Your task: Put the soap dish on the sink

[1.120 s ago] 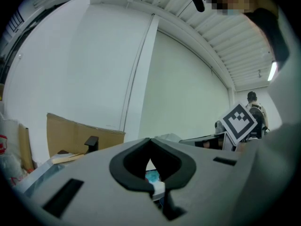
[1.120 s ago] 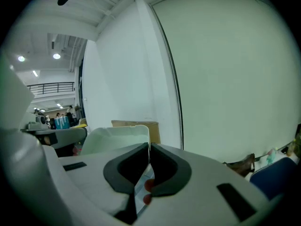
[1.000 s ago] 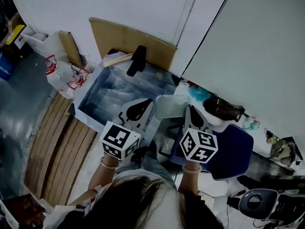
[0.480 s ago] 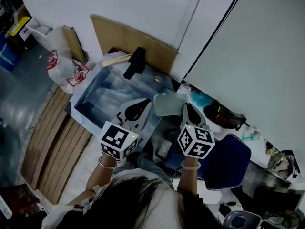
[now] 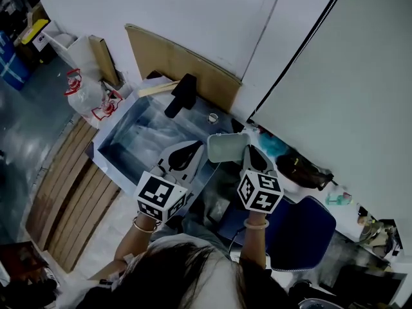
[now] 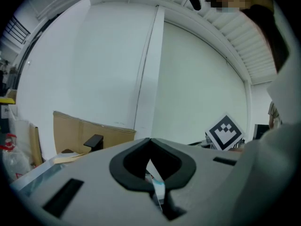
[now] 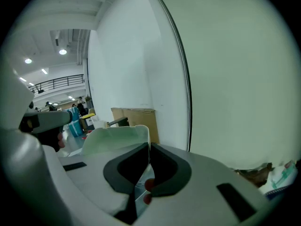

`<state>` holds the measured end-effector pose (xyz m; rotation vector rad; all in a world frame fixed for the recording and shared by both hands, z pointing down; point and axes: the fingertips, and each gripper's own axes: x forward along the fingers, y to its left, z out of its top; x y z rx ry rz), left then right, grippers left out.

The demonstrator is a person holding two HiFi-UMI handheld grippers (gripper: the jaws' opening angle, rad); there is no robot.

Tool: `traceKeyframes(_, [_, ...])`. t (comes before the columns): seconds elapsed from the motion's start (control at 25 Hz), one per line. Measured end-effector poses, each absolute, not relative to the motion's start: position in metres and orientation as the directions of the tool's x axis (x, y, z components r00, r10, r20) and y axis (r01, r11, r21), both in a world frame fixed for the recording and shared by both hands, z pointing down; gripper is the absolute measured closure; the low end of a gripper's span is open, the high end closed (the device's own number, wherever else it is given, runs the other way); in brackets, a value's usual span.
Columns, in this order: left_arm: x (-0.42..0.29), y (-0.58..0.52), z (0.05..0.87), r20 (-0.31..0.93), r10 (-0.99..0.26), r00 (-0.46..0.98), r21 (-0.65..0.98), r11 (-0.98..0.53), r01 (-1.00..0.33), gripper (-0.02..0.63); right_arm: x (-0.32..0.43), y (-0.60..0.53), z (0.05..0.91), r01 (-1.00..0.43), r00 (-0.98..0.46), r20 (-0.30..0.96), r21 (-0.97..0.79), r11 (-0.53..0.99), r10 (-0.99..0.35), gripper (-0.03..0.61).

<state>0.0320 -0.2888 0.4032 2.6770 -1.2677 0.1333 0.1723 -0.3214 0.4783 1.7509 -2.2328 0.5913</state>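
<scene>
In the head view a pale green soap dish point(image 5: 226, 147) hangs over the right end of the steel sink point(image 5: 132, 148). My right gripper point(image 5: 246, 150) is shut on the dish's right edge. The right gripper view shows the dish point(image 7: 116, 138) left of the closed jaws of that gripper point(image 7: 148, 146). My left gripper point(image 5: 187, 152) hovers over the sink's front right part, left of the dish, and is shut with nothing in it. In the left gripper view the left gripper point(image 6: 150, 141) has its jaws meeting at a point. A black faucet point(image 5: 182, 93) stands at the sink's back rim.
Brown cardboard point(image 5: 174, 60) leans on the white wall behind the sink. White plastic bags point(image 5: 90, 95) sit to its left, wooden slats point(image 5: 64, 205) below. Clutter point(image 5: 299, 166) lies on the counter to the right, with a blue chair point(image 5: 299, 230) in front. A black cable point(image 5: 302, 47) runs down the wall.
My right gripper has carried the soap dish a little farther toward the sink's back right corner. The left gripper stays shut beside it, and the head view has shifted.
</scene>
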Motion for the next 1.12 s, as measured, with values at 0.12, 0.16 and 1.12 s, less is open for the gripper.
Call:
traceKeyframes(0.12, [0.036, -0.294, 0.407, 0.165, -0.762, 0.627, 0.122, -0.615, -0.779, 0.606, 0.175, -0.33, 0.491, -0.963, -0.263, 0.449, -0.175, 0.205, -0.854, 0.548])
traceKeyframes(0.16, [0.036, -0.295, 0.408, 0.168, -0.763, 0.624, 0.123, -0.612, -0.781, 0.606, 0.176, -0.333, 0.495, -0.963, -0.266, 0.455, -0.173, 0.208, -0.85, 0.548])
traceKeyframes(1.12, [0.054, -0.331, 0.436, 0.224, -0.781, 0.583, 0.122, -0.571, -0.812, 0.606, 0.167, -0.393, 0.57, -0.938, -0.336, 0.562, -0.13, 0.321, -0.756, 0.548])
